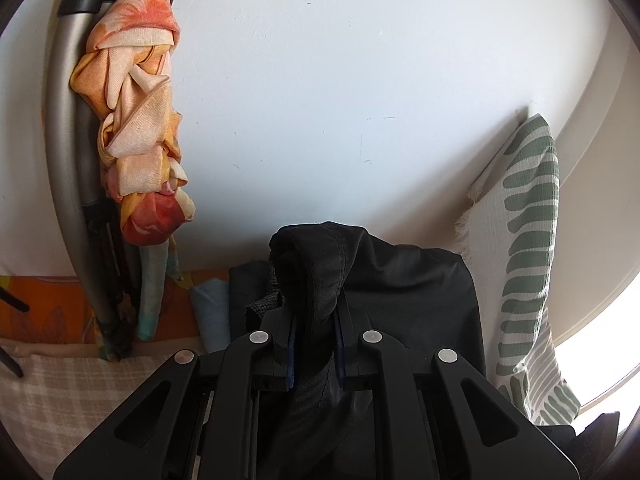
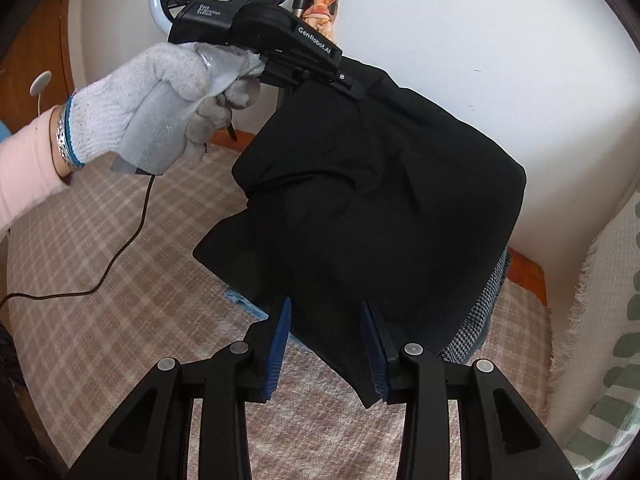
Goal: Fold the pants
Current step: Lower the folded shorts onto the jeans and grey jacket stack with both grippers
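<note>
Left wrist view: the left gripper (image 1: 314,344) is clamped on a bunched fold of the black pants (image 1: 400,280), the cloth rising between its blue pads (image 1: 291,354) and falling away to the right; beyond stands a white wall (image 1: 340,80); at far left a knotted orange floral cloth (image 1: 140,120) hangs against a grey curved tube (image 1: 60,140); at right a green-striped white towel (image 1: 528,248) leans in the corner; a light blue folded cloth (image 1: 210,312) lies just left of the pants.

Right wrist view: the right gripper (image 2: 326,344) is parted, its blue pads (image 2: 280,340) apart on either side of the lower edge of the pants (image 2: 380,200); whether they touch the cloth cannot be told; the pants hang raised above a beige checked bedspread (image 2: 120,300), held at their far upper edge by the left gripper (image 2: 352,84); a hand in a grey knit glove (image 2: 160,100) grasps that gripper's handle; a thin dark cable (image 2: 120,248) trails from it over the bedspread; a houndstooth garment (image 2: 480,320) shows beneath the pants at right.
</note>
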### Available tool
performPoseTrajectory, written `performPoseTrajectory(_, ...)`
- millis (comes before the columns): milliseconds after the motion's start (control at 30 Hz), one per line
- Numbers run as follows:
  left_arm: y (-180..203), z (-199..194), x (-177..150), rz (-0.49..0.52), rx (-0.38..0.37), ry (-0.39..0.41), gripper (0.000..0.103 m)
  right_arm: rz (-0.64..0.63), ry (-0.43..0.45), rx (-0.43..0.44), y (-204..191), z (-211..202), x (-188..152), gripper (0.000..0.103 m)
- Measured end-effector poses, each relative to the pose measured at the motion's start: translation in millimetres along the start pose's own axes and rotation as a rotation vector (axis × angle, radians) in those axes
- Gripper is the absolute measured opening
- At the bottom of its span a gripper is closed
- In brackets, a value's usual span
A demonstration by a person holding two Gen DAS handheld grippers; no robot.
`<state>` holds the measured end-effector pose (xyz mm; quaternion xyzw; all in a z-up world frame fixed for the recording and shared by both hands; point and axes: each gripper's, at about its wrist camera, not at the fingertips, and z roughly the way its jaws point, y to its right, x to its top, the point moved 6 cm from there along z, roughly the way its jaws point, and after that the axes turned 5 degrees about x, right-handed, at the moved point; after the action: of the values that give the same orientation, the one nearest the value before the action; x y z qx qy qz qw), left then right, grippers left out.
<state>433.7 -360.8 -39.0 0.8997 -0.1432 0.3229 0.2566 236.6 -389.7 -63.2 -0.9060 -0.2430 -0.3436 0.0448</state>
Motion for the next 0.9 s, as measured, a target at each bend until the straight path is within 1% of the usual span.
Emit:
performPoseTrajectory(33, -1, 0, 1, -0.001, 0.001, -0.002, 0.012, -0.016, -0.012, -0.007, -1, 4, -1, 0.043)
performPoseTrajectory(67, -1, 0, 1, -0.001, -0.002, -0.005, 0.012, -0.036, -0.021, -0.020, -4, 8, 0, 0.056)
performPoseTrajectory(100, -1, 0, 2, 0.000, 0.000, -0.009, 0.012, -0.067, -0.029, -0.051, -7, 11, 0, 0.063)
performPoseTrajectory(133, -1, 0, 2, 0.003, 0.002, -0.012, 0.012, -0.103, -0.037, -0.082, -10, 13, -1, 0.063)
performPoseTrajectory(167, -1, 1, 2, 0.008, 0.002, -0.014, 0.012, -0.135, -0.046, -0.111, -11, 14, -3, 0.060)
performPoseTrajectory(233, -2, 2, 3, 0.004, 0.000, -0.026, 0.012, -0.187, -0.079, -0.183, -9, 21, -6, 0.039)
performPoseTrajectory(267, -2, 3, 3, 0.001, 0.000, -0.032, 0.012, -0.213, -0.102, -0.222, -3, 22, -10, 0.024)
performPoseTrajectory(300, -2, 4, 4, -0.001, 0.000, -0.038, 0.012, -0.233, -0.115, -0.244, 0, 23, -10, 0.013)
performPoseTrajectory(333, -2, 5, 4, 0.001, -0.001, -0.044, 0.012, -0.241, -0.121, -0.242, 4, 23, -11, 0.008)
performPoseTrajectory(367, -1, 5, 5, 0.002, -0.005, -0.050, 0.012, -0.237, -0.119, -0.234, 8, 19, -12, 0.000)
performPoseTrajectory(433, 1, 5, 5, 0.010, -0.012, -0.063, 0.012, -0.210, -0.097, -0.224, 21, 8, -12, 0.001)
performPoseTrajectory(500, 5, 6, 3, 0.018, -0.029, -0.087, 0.012, -0.196, -0.085, -0.235, 35, -4, -16, 0.001)
performPoseTrajectory(633, 9, 14, -13, 0.026, -0.052, -0.139, 0.012, -0.148, -0.090, -0.262, 66, -17, -29, 0.000)
performPoseTrajectory(667, 7, 18, -19, 0.029, -0.040, -0.152, 0.012, -0.142, -0.092, -0.269, 72, -18, -33, 0.001)
performPoseTrajectory(700, 4, 22, -24, 0.038, -0.023, -0.163, 0.012, -0.128, -0.082, -0.241, 75, -19, -38, 0.001)
performPoseTrajectory(767, -2, 29, -34, 0.048, 0.002, -0.184, 0.012, -0.080, -0.083, -0.104, 73, -21, -46, 0.003)
performPoseTrajectory(833, -8, 32, -41, 0.035, 0.010, -0.198, 0.014, -0.043, -0.071, -0.020, 67, -23, -49, 0.018)
performPoseTrajectory(867, -12, 33, -43, 0.025, 0.011, -0.199, 0.014, -0.025, -0.052, 0.015, 66, -27, -47, 0.037)
performPoseTrajectory(900, -14, 33, -45, 0.020, 0.011, -0.199, 0.014, -0.002, -0.022, 0.041, 67, -33, -44, 0.047)
